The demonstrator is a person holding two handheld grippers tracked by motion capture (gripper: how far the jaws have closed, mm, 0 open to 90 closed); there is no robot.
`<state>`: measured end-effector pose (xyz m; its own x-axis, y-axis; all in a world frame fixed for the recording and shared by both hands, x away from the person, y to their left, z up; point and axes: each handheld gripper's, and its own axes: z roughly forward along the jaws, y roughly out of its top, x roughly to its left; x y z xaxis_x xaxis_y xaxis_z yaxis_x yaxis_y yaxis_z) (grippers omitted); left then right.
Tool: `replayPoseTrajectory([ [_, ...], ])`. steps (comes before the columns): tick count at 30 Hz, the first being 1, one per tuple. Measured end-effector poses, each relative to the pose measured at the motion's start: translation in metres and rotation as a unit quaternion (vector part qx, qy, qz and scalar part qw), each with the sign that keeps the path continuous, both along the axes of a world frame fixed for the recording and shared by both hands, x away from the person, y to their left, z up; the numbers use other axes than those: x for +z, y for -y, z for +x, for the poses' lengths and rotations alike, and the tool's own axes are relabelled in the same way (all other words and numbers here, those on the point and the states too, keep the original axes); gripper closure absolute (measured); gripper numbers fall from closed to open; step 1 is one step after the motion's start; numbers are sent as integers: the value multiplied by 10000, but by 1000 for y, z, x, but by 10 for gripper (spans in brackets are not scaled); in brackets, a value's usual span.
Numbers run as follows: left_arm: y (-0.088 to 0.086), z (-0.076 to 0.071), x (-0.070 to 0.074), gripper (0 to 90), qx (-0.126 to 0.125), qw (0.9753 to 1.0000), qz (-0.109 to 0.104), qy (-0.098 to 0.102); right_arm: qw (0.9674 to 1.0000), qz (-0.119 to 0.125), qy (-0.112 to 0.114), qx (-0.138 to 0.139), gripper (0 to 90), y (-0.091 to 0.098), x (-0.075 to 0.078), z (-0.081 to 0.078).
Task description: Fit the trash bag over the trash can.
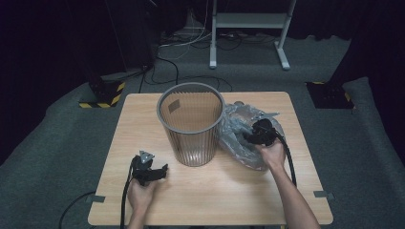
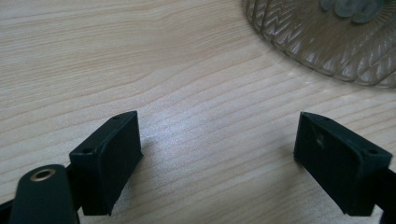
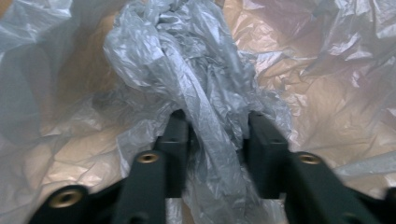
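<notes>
A ribbed, see-through wastebasket (image 1: 192, 125) with a grey rim stands upright near the middle of the wooden table (image 1: 143, 114), mouth facing up and its long axis vertical. Just to its right, touching its side, lies a crumpled grey translucent plastic bag (image 1: 239, 136), spread in a loose heap that runs from the back of the table toward the person; it has no clear direction to it, just folds and creases.

The right gripper (image 1: 260, 132) sits on top of the bag, with the right hand (image 1: 273, 153) behind it and the forearm reaching in from the lower right, angled up and to the left. In the right gripper view a twisted ridge of the bag (image 3: 205, 107) runs between the two jaws, which stand partly closed against it on both sides.

The left gripper (image 1: 155, 172) is low over the table in front and to the left of the wastebasket, held by the left hand (image 1: 140, 192), jaws pointing right toward the basket's base. Seen from the left gripper view, its jaws are spread wide with only bare wood between them, and the wastebasket's ribbed wall (image 2: 322, 42) shows ahead.
</notes>
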<state>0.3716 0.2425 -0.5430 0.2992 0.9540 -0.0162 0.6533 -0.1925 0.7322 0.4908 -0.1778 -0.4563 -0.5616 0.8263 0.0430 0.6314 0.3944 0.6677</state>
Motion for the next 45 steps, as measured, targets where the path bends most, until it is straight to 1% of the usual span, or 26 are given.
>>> replayPoseTrajectory([
  [6, 0, 0, 0, 150, 0, 10000, -2, 2, 9999, 101, -64, 72, 803, 7, 1, -1],
  [10, 0, 0, 0, 150, 0, 10000, -1, 1, 9998, 193, -31, 65, 843, 12, 5, -2],
  [13, 0, 0, 0, 151, 1, 10000, -1, 1, 9997, 227, 55, 15, 851, 16, 10, -4],
  [17, 0, 0, 0, 151, 2, 10000, 1, 1, 9997, 232, 99, -17, 854, 20, 15, -5],
  [19, 0, 0, 0, 151, 1, 10000, 0, 1, 9995, 244, 180, -47, 853, 24, 22, -8],
  [23, 0, 0, 0, 151, -2, 10000, 2, 1, 9991, 353, 230, -100, 854, 30, 31, -10],
  [26, 0, 0, 0, 151, 0, 10000, 1, 4, 9989, 352, 268, -122, 854, 35, 39, -11],
  [27, 0, 0, 0, 151, 0, 10000, 1, 4, 9989, 352, 268, -122, 854, 35, 39, -11],
  [28, 0, 0, 0, 151, 1, 10000, 0, 5, 9986, 405, 317, -120, 855, 37, 46, -14],
  [29, 0, 0, 0, 151, 1, 10000, 0, 5, 9986, 405, 317, -120, 855, 37, 46, -14],
  [30, 0, 0, 0, 151, -1, 10000, 2, 4, 9983, 418, 387, -109, 855, 39, 54, -16],
  [31, 0, 0, 0, 151, -1, 10000, 2, 4, 9982, 421, 407, -102, 855, 40, 56, -17],
  [34, 0, 0, 0, 151, 1, 10000, 1, 3, 9979, 491, 422, -84, 855, 42, 65, -18],
  [35, 0, 0, 0, 152, 1, 10000, 1, 3, 9979, 491, 422, -84, 855, 42, 65, -18],
  [36, 0, 0, 0, 152, 2, 10000, 1, 3, 9977, 486, 456, -78, 855, 44, 71, -19],
  [42, 0, 0, 0, 152, 2, 10000, 3, 3, 9971, 584, 479, -33, 855, 48, 84, -22],
  [45, 0, 0, 0, 152, 4, 10000, 3, 3, 9971, 582, 479, -27, 855, 50, 91, -23],
])
